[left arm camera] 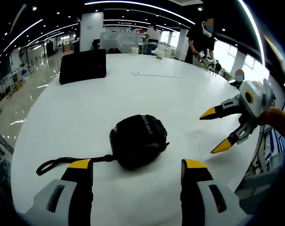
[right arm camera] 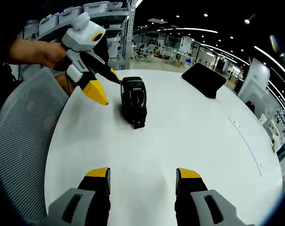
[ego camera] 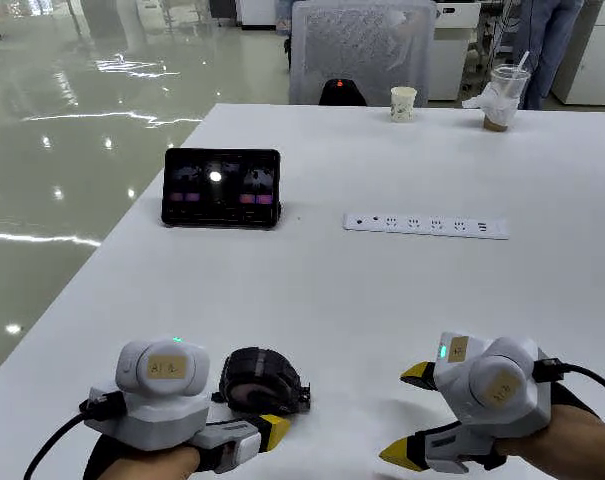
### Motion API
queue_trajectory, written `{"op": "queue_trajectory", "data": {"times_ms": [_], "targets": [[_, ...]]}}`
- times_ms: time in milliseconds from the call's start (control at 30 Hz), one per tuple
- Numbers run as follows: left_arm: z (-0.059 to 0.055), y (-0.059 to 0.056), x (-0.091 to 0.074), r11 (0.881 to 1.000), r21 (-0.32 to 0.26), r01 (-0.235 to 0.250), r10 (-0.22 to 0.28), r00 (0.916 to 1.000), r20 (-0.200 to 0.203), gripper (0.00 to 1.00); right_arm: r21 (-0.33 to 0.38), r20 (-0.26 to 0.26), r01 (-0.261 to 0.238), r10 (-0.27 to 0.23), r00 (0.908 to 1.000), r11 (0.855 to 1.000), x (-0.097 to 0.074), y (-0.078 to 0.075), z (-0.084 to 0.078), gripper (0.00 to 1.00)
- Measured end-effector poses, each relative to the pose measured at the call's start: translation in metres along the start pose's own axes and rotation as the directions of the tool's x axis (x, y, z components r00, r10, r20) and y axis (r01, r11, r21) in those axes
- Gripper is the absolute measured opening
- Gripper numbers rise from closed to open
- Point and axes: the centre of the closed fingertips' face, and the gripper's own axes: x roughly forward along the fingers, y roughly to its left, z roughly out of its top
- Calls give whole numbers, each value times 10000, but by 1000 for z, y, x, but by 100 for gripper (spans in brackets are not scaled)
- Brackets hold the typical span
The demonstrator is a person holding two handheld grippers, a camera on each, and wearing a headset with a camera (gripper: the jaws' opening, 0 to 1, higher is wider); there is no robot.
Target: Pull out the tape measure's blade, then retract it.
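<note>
**Status: both grippers open, tape measure at rest on the table**

The black tape measure [ego camera: 262, 381] lies on the white table [ego camera: 382, 300], near the edge closest to the person, just beside the left gripper [ego camera: 274, 430].

View differences:
- The head view alone shows the far half of the table: a dark tablet [ego camera: 221, 187], a white power strip [ego camera: 425, 224], a paper cup [ego camera: 403, 102] and a plastic cup with a straw [ego camera: 502, 98].
- The left gripper view shows the black wrist strap [left arm camera: 50, 165], which runs from the case across the table toward one jaw. The strap is too small to make out in the head view.
- The right gripper view shows the case end-on, with the left gripper's yellow tips close beside it. Whether a tip touches the case cannot be told.

Jaw state:
- Left gripper: jaws spread wide and gripping nothing. The tape measure lies just ahead of the tips, in line with the gap.
- Right gripper [ego camera: 404, 414]: jaws spread wide and gripping nothing, over bare table, well apart from the tape measure.
</note>
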Motion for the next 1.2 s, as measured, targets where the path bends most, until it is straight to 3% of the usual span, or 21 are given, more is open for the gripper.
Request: {"op": "queue_trajectory", "data": {"times_ms": [700, 1200], "targets": [[-2, -1, -15, 9902, 1260, 602, -706, 9943, 798, 77, 1154, 560, 562, -630, 9964, 9917, -33, 10, -16, 67], [-8, -6, -23, 9754, 1900, 1115, -1305, 9873, 905, 79, 1957, 1055, 1084, -1308, 9858, 9747, -52, 13, -24, 78]]}}
